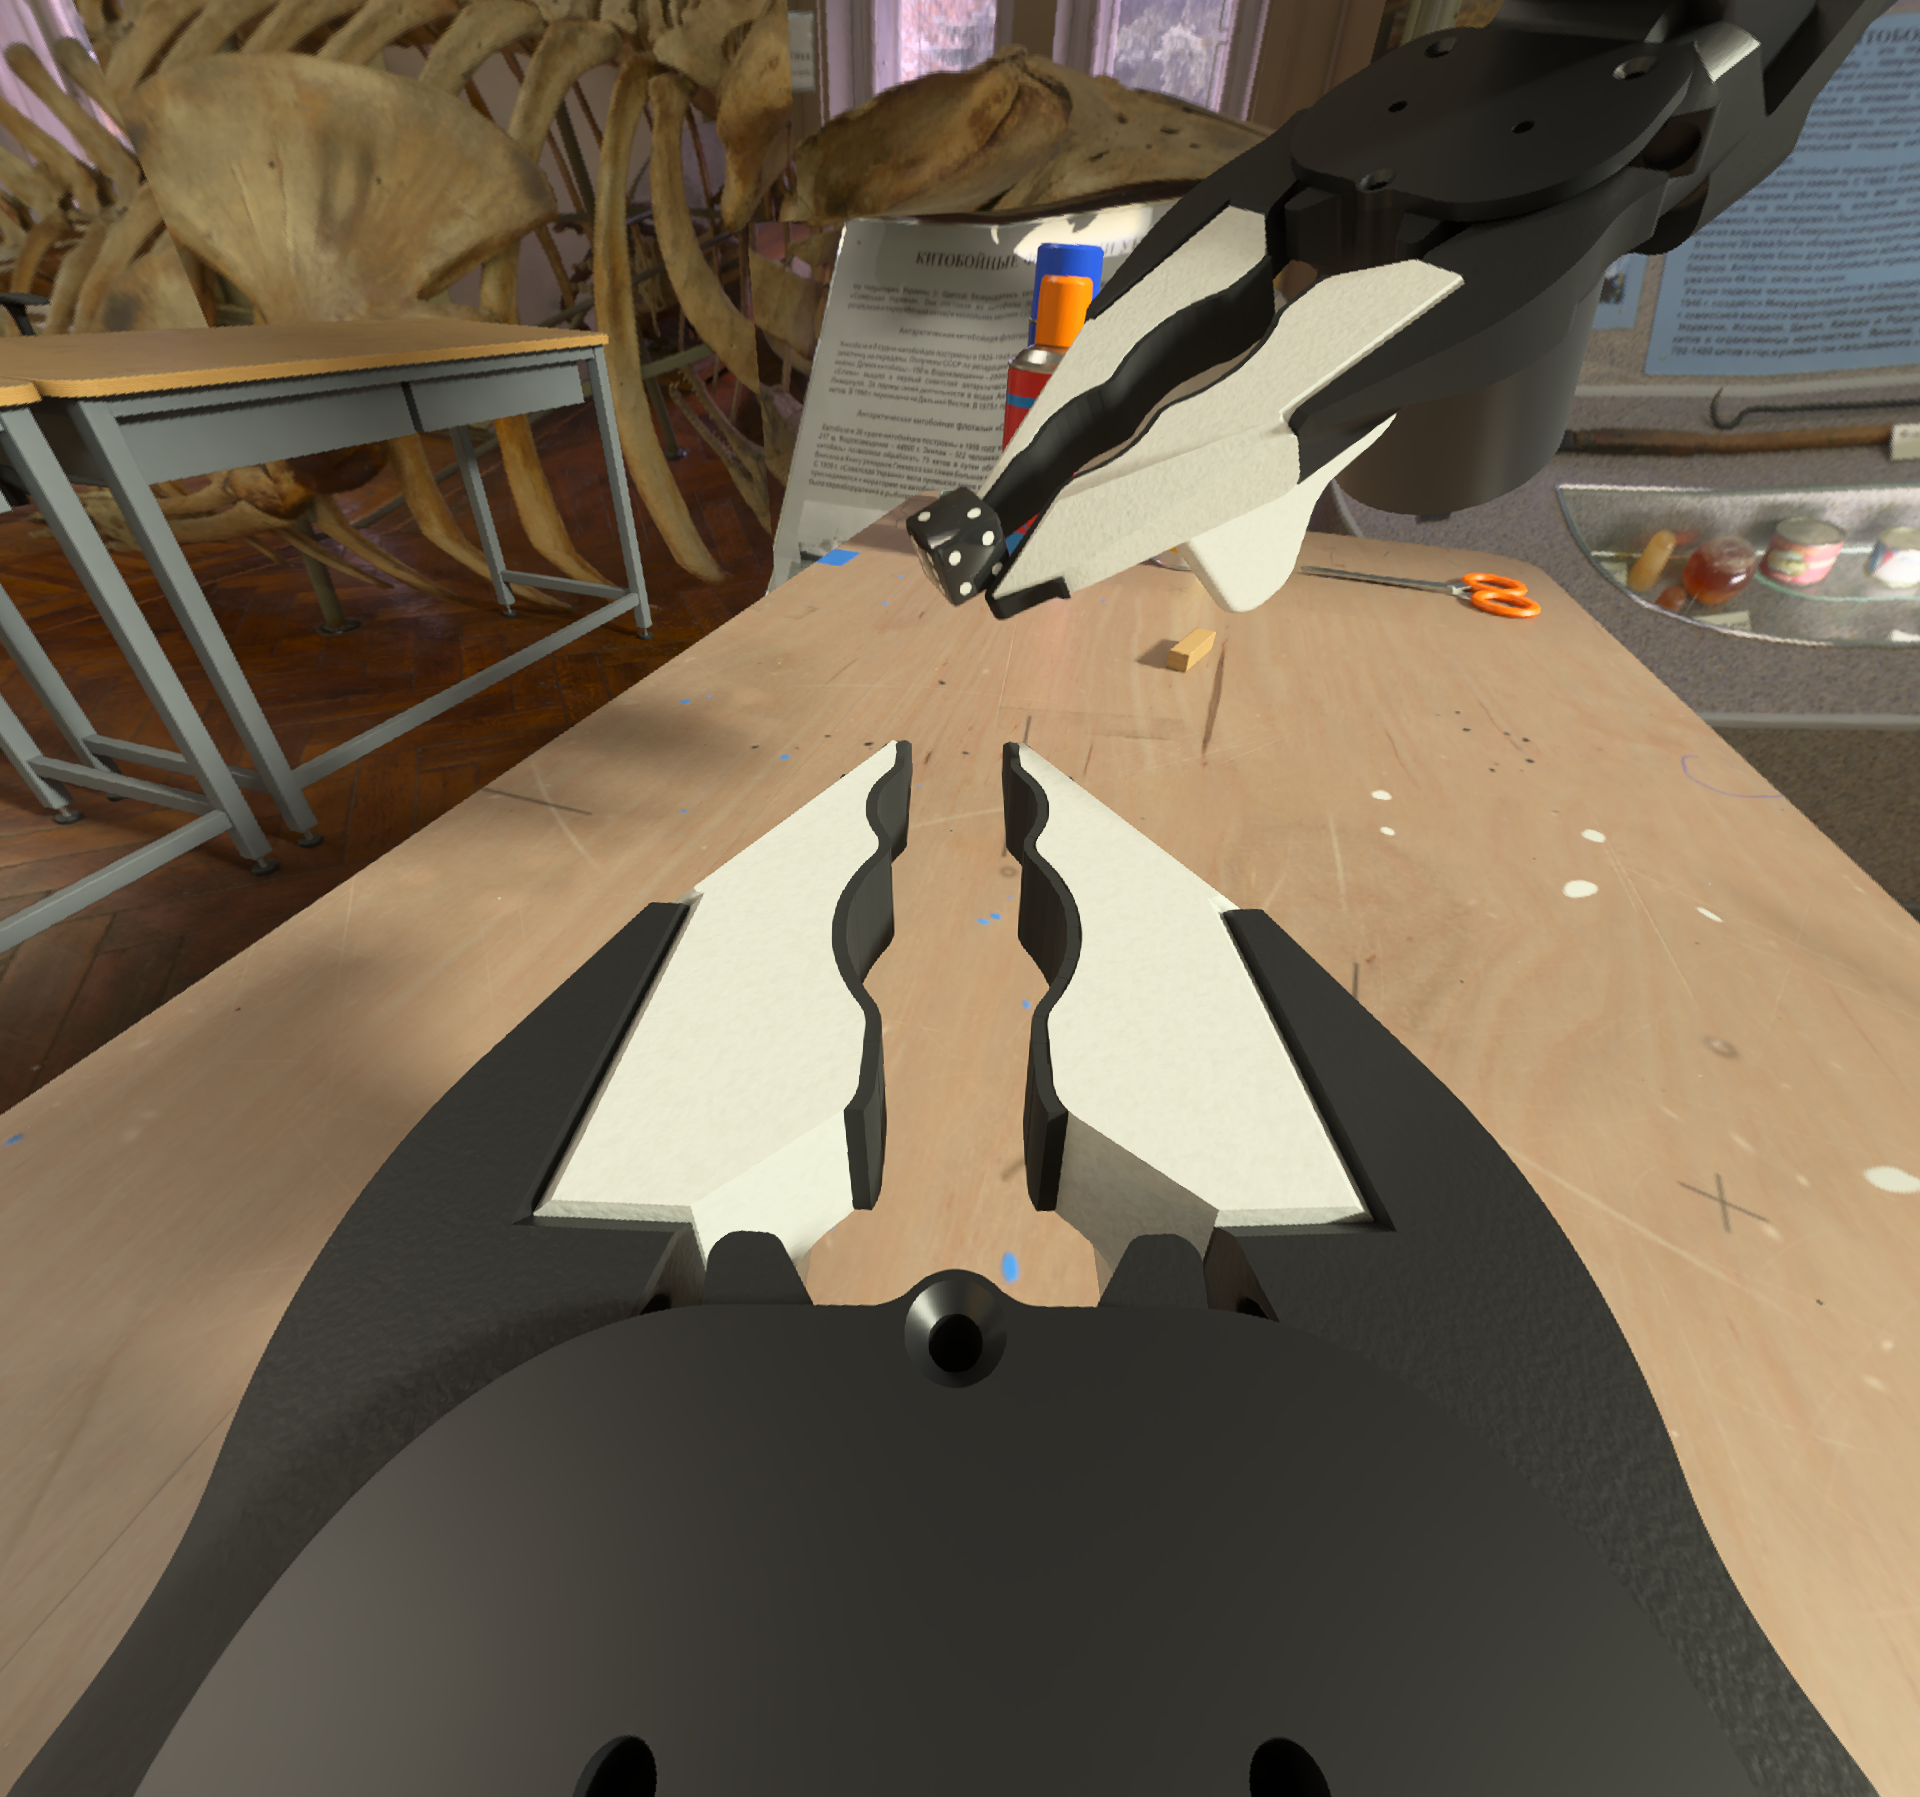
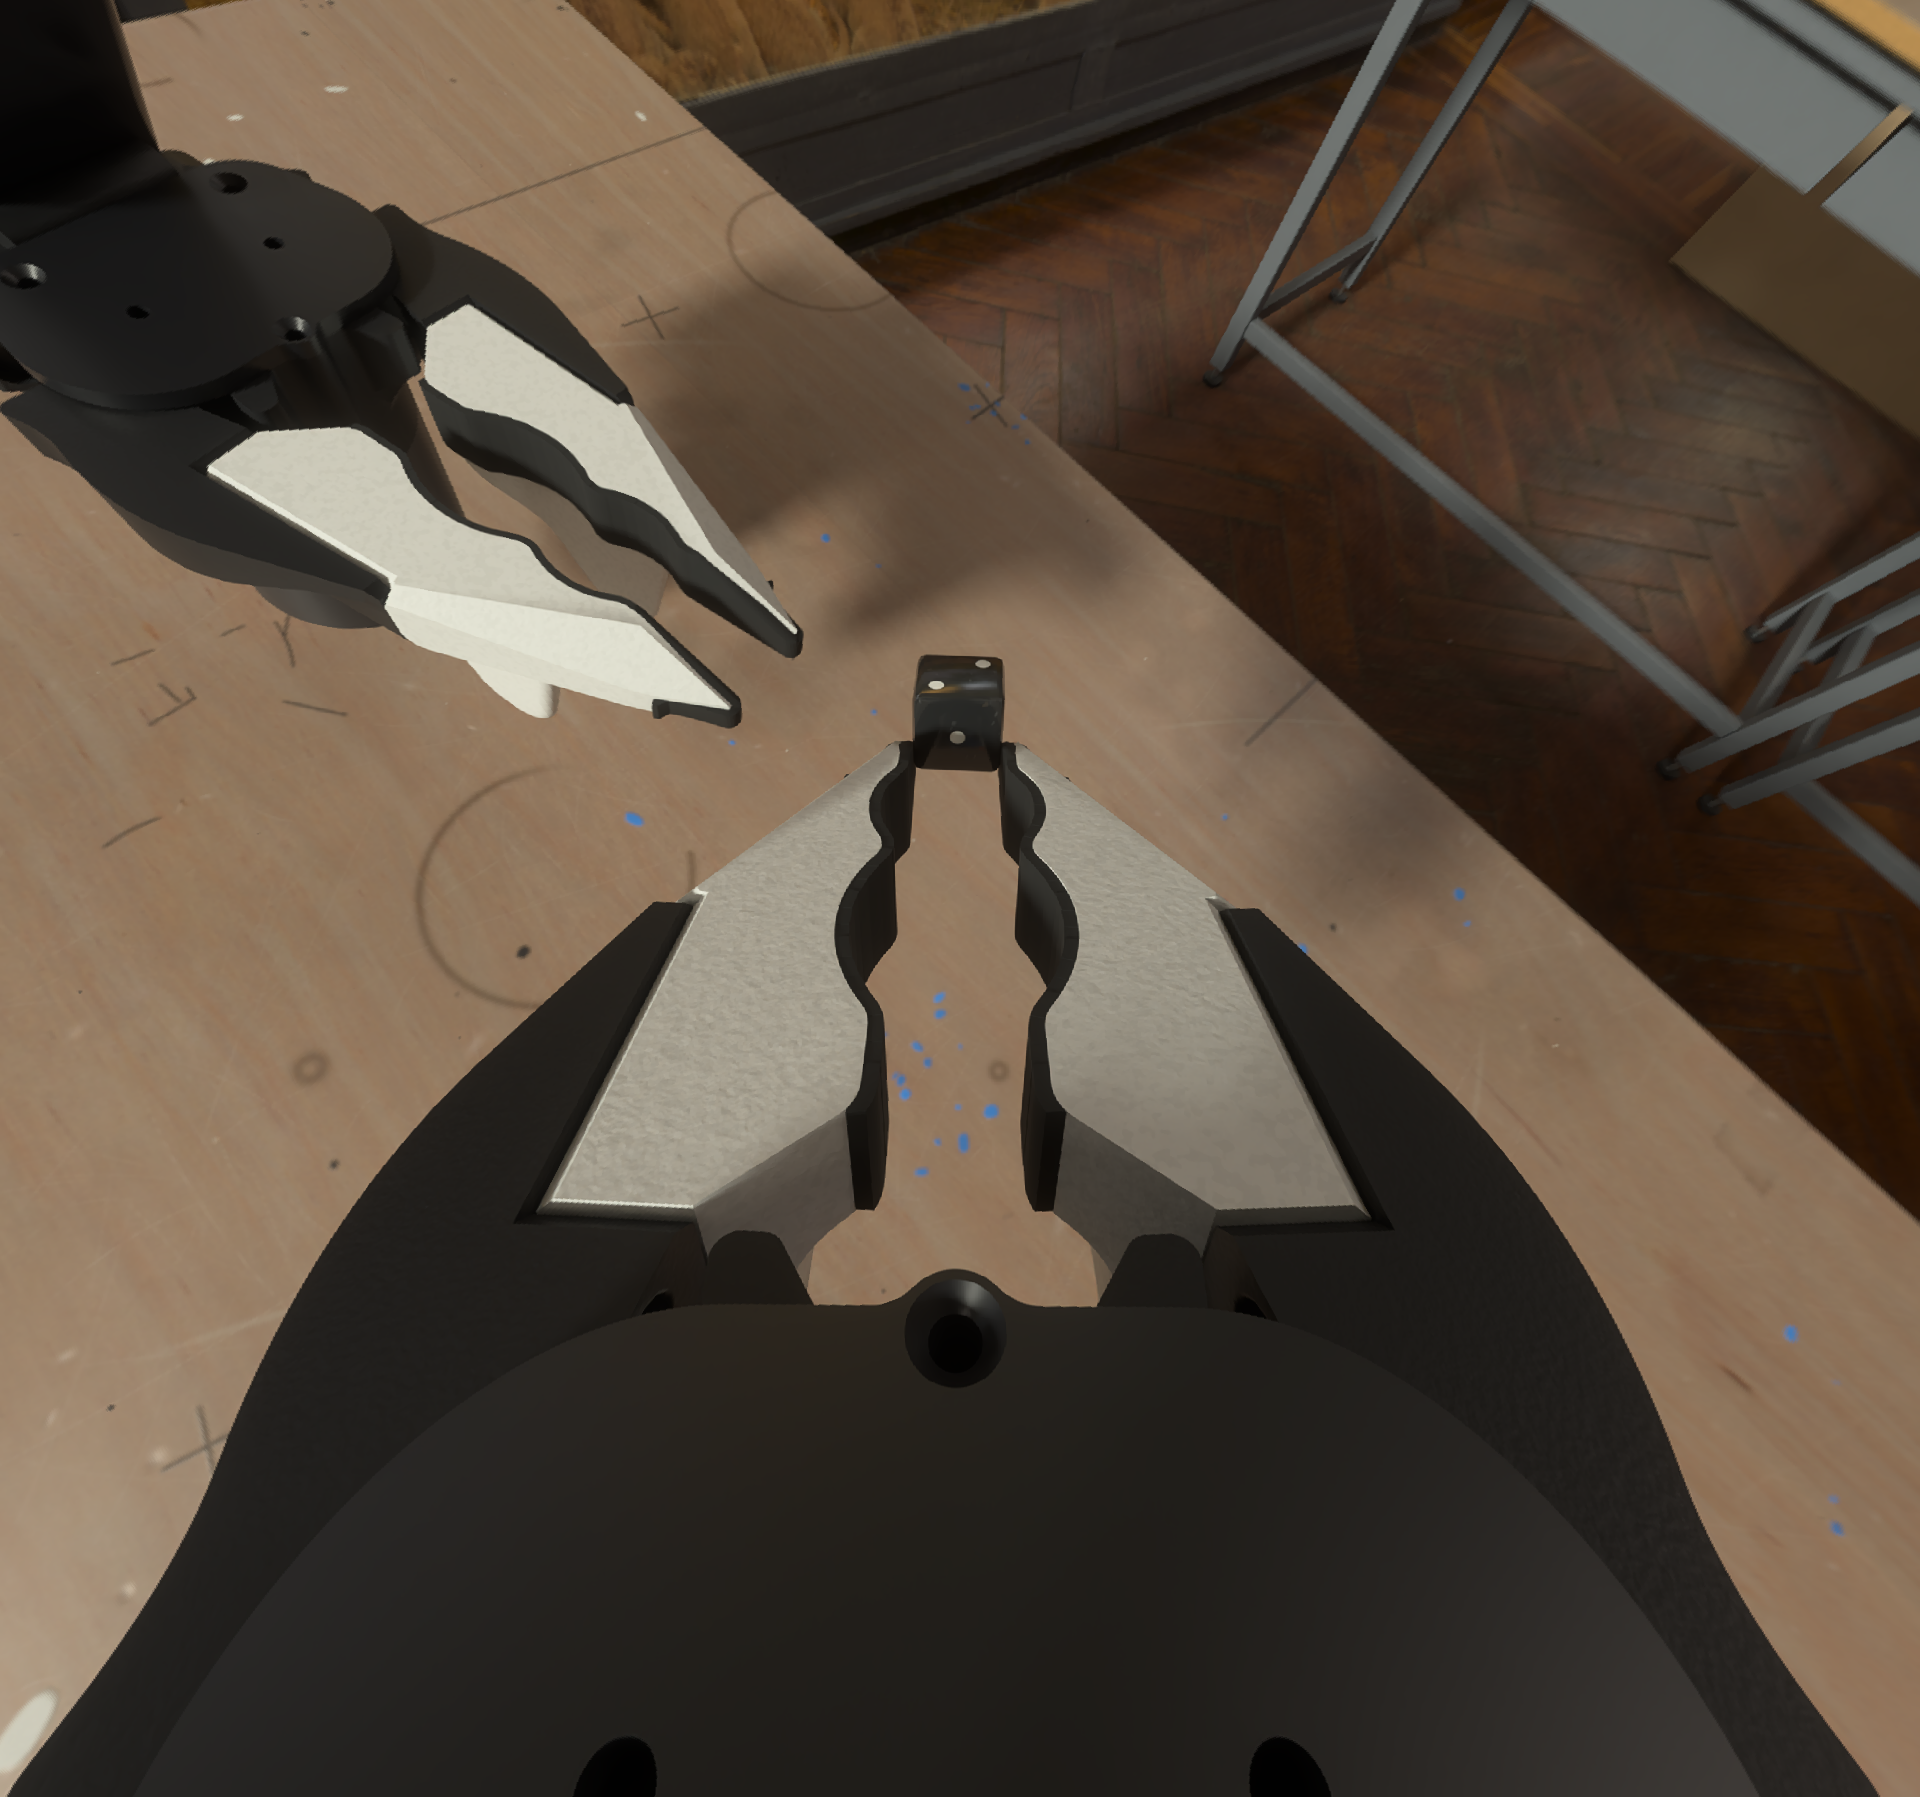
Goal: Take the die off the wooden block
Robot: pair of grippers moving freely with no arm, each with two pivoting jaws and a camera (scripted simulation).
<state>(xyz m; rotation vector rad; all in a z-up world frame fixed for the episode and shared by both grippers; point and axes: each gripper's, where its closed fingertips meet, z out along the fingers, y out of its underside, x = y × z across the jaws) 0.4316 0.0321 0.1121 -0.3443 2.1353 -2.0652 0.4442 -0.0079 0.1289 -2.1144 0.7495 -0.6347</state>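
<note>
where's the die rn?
The die is pinched at the tips of the right claw, held in the air above the table; in the left wrist view the wooden block lies beyond it, to the right.

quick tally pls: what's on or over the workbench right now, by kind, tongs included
tongs: 2, left and right
die: 1, held in the right tongs
wooden block: 1
scissors: 1
spray cans: 2, orange-capped and blue-capped
Total: 7
</note>
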